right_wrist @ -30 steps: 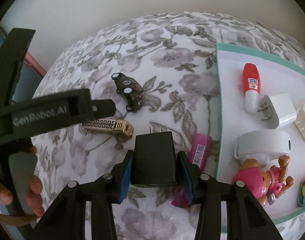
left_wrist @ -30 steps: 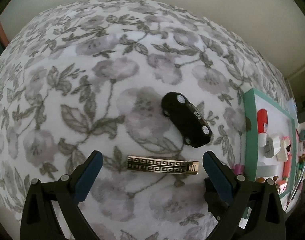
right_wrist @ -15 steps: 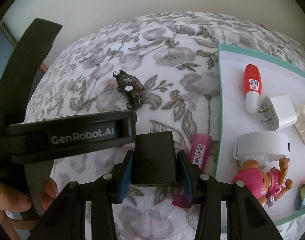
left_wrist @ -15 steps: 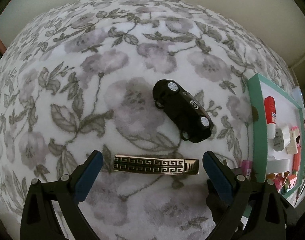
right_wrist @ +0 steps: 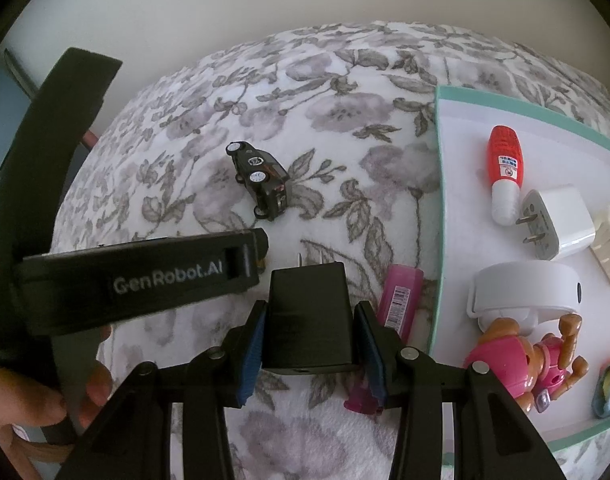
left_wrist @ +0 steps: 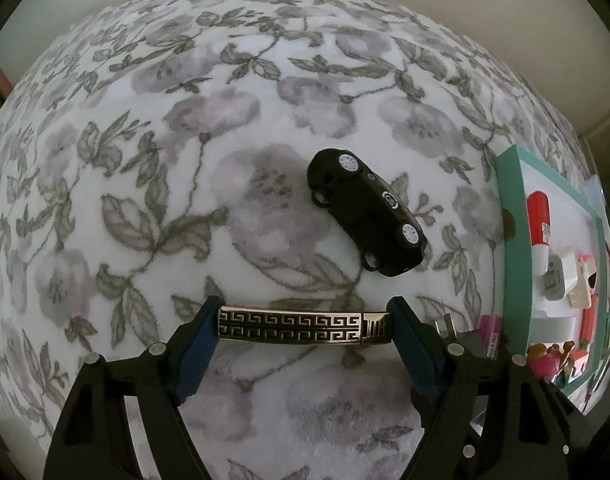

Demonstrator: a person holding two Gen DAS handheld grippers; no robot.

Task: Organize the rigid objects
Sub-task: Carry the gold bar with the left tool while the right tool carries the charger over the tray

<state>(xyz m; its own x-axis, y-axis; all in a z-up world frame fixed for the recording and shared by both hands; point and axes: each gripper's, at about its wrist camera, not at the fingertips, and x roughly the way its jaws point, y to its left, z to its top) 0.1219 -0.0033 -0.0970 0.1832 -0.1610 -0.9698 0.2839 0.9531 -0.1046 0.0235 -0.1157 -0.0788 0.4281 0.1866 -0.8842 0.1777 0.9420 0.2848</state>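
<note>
We see the left gripper [left_wrist: 303,326] closed end to end on a gold bar clip with a black Greek-key pattern [left_wrist: 301,326]; its blue pads [left_wrist: 203,334] press the clip's two short ends. The clip sits level just over the floral blanket [left_wrist: 153,152]; whether it touches the fabric, we cannot tell.

A black toy car [left_wrist: 367,212] lies on its side beyond the clip, white wheels facing up, well apart from the jaws.

We see the right gripper [right_wrist: 311,342] clamped on a black plug adapter [right_wrist: 309,316], prongs pointing away from the camera, pads tight on both flanks. The adapter is held above the blanket, left of the tray. A pink tube with a barcode [right_wrist: 397,300] lies on the blanket just beside the adapter, between it and the tray's near edge.

The teal-rimmed white tray [right_wrist: 439,184] holds a red-capped white bottle [right_wrist: 503,176], a white wall charger [right_wrist: 557,222], a white round device [right_wrist: 525,290] and a pink toy pup figure [right_wrist: 521,360]. The charger lies just beside the bottle; the pup is touching the round device.

The left gripper's black body [right_wrist: 145,280] crosses the right wrist view, marked "GenRobot.AI", with the person's fingers [right_wrist: 93,388] below it.
</note>
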